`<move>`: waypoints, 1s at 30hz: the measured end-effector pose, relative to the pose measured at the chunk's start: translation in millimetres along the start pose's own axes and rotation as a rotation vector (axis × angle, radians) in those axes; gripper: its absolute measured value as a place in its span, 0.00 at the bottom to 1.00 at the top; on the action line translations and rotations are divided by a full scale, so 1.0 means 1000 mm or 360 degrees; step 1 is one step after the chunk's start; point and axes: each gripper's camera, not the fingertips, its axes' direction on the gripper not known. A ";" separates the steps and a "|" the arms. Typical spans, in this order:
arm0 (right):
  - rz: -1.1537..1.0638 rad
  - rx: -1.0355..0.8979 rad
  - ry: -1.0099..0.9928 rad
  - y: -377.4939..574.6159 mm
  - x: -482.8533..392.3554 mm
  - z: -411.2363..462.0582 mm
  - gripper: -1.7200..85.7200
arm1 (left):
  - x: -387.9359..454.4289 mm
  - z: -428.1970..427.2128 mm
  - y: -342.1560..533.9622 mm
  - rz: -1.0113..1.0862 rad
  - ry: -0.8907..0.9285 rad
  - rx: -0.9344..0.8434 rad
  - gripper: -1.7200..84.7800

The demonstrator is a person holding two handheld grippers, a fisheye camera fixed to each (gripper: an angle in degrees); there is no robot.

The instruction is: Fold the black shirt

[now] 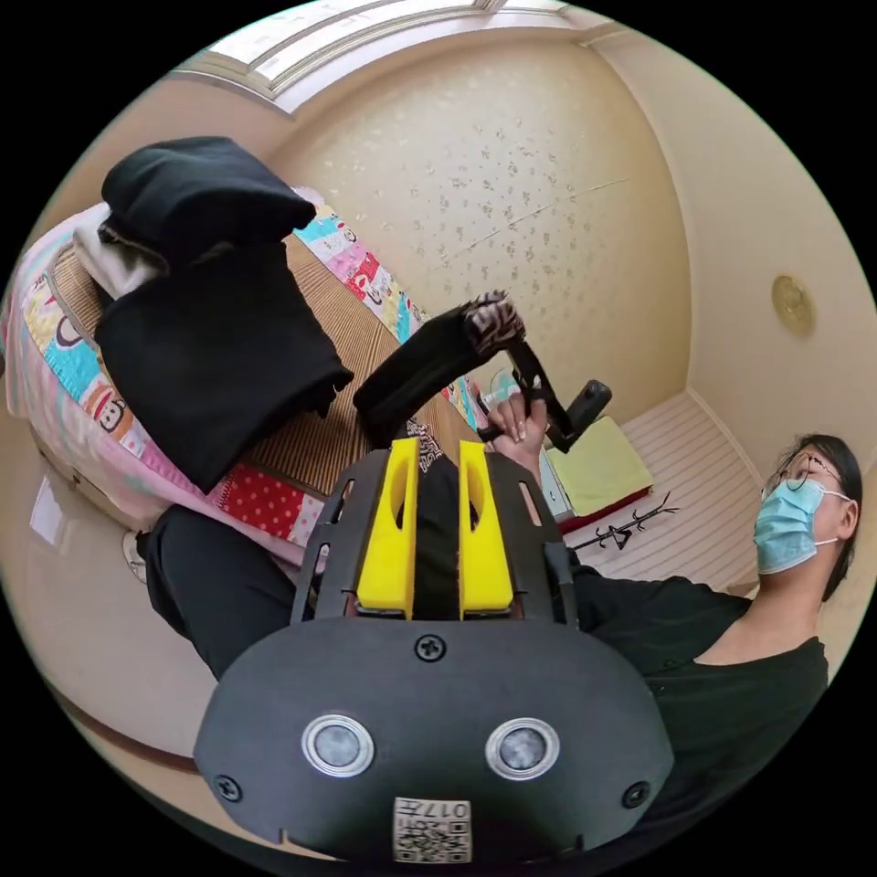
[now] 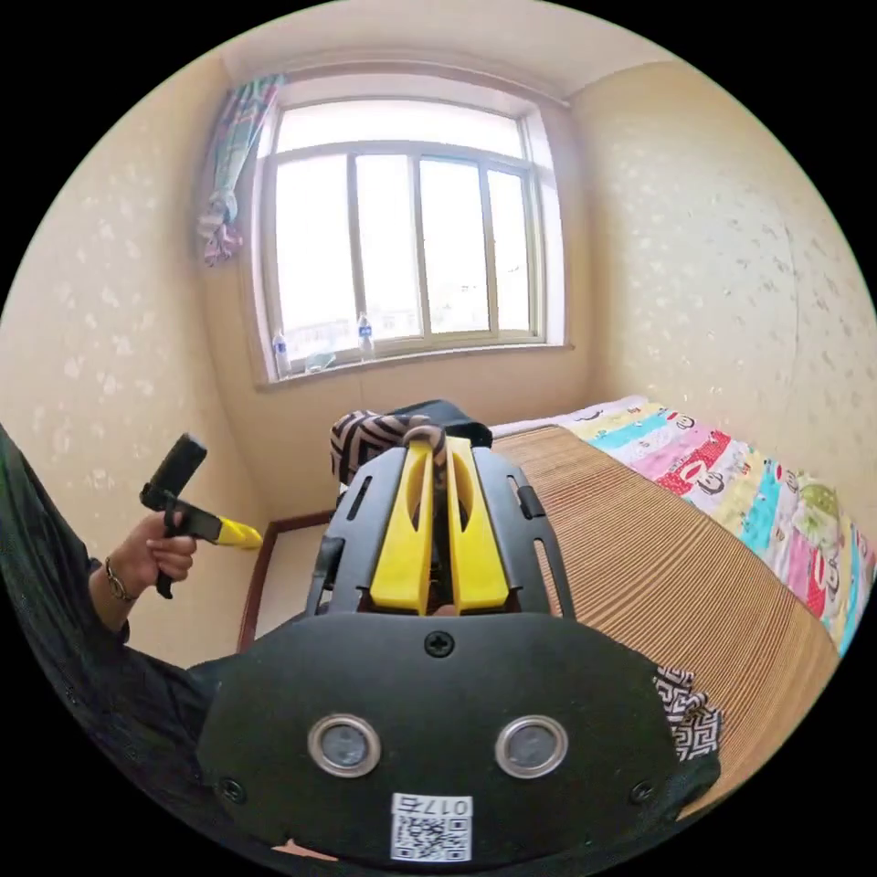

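The black shirt [image 1: 416,365] with a black-and-white patterned trim hangs as a narrow bundle between my two grippers above the bed's edge. In the left gripper view, my left gripper [image 1: 437,457] has its yellow jaws close together with black cloth filling the gap. The bundle's far end is pinched in the right gripper [image 1: 498,327], held by a hand. In the right gripper view, my right gripper [image 2: 438,449] is shut on the shirt [image 2: 448,413], with the patterned trim [image 2: 365,438] bunched at its tips. The left gripper [image 2: 245,534] sits far left in a hand.
A pile of dark folded clothes [image 1: 210,347] lies on the bed's woven mat [image 2: 658,566], with a colourful cartoon sheet [image 2: 758,502] at its edge. A patterned scrap [image 2: 685,708] rests on the mat. A window [image 2: 402,247] fills the far wall. A person in black stands beside the bed.
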 end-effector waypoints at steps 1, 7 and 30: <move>0.0096 0.0082 -0.0003 0.006 0.022 -0.015 0.05 | -0.001 0.009 0.001 0.0000 0.0006 -0.0056 0.11; 0.1098 0.0498 0.0595 0.181 0.200 -0.142 0.05 | -0.015 0.112 0.020 -0.0047 0.0079 -0.0431 0.11; 0.1075 -0.0880 0.1670 0.216 0.230 -0.186 0.12 | -0.059 0.289 -0.004 0.0083 -0.0639 -0.0760 0.08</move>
